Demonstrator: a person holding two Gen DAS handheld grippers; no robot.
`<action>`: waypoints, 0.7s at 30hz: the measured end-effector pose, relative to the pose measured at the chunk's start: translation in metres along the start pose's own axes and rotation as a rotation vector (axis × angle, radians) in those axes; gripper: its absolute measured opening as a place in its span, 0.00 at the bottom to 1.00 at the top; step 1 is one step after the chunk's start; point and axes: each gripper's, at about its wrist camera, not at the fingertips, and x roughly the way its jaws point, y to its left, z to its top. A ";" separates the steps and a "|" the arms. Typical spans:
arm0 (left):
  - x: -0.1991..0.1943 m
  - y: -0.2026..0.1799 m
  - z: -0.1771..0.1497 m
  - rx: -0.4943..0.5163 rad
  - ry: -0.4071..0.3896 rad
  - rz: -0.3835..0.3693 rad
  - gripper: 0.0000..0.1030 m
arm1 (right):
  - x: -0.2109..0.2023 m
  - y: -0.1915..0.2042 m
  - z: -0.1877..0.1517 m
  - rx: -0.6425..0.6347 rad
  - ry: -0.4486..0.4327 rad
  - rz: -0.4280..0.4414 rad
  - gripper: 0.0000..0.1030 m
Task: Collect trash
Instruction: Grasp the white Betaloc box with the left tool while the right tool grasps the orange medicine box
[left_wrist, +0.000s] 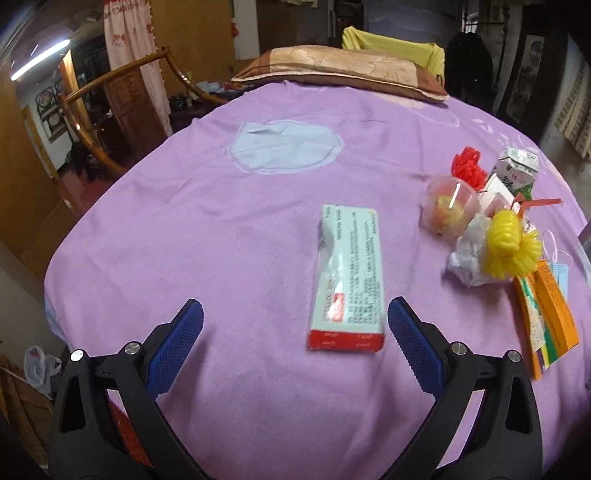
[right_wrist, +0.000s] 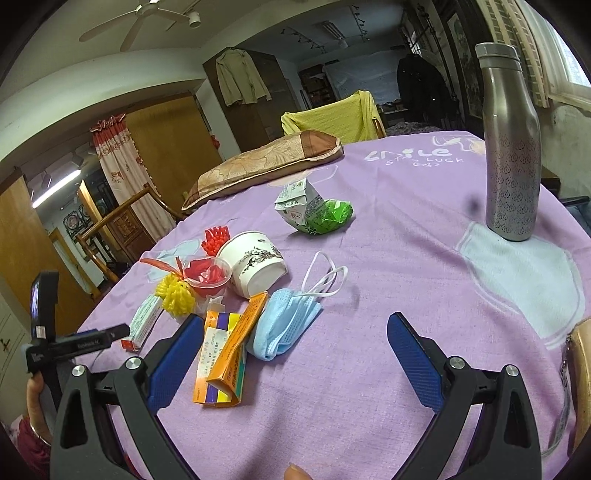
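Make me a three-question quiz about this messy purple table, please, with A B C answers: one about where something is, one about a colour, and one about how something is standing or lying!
1. Where is the metal bottle?
A. Upright on the far right of the purple cloth
B. Inside the paper cup
C. On the pillow

2. What colour is the face mask?
A. Red
B. Light blue
C. Black

3. How is the white paper cup?
A. Standing upright
B. Stacked on the bottle
C. Tipped on its side

Answers:
1 A: it stands alone near the right edge.
2 B: its pleated fabric is pale blue with white loops.
3 C: its round base faces the camera.
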 end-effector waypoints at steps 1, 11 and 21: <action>0.002 -0.007 0.002 0.024 -0.009 -0.007 0.93 | 0.000 0.000 0.000 0.001 0.003 -0.002 0.95; 0.050 -0.030 0.022 0.056 0.111 -0.054 0.93 | 0.002 0.000 0.000 0.007 0.019 -0.005 0.95; 0.051 -0.029 0.019 0.069 0.129 -0.075 0.94 | 0.003 0.021 -0.004 -0.108 0.025 -0.020 0.95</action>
